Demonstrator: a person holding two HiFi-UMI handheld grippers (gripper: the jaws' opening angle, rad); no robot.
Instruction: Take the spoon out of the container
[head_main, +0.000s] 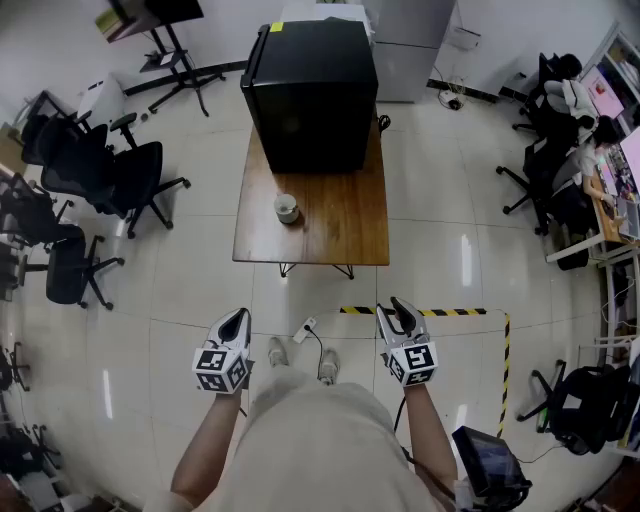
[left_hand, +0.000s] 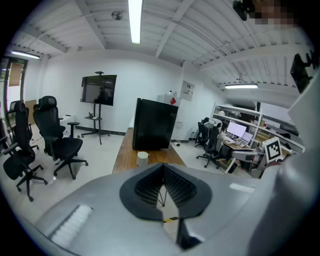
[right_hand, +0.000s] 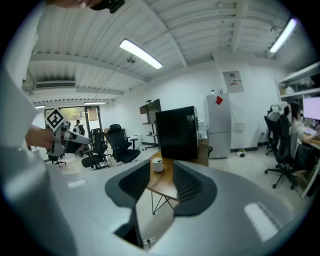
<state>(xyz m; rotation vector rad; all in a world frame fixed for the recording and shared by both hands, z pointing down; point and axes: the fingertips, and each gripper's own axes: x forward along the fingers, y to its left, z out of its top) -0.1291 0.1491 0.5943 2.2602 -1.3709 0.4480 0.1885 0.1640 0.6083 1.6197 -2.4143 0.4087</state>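
Both empty: L hand-held gripper (head_main: 236, 318) closed, R hand-held gripper (head_main: 398, 308) parted; container (head_main: 287, 208) contents indiscernible.

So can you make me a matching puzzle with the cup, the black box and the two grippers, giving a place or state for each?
1. cup
2. black box
3. left gripper
4. right gripper

A. jaws apart
B. far end of the table
C. jaws together
D. on the table, in front of the box

Pairs: 1-D, 2-B, 3-C, 4-A
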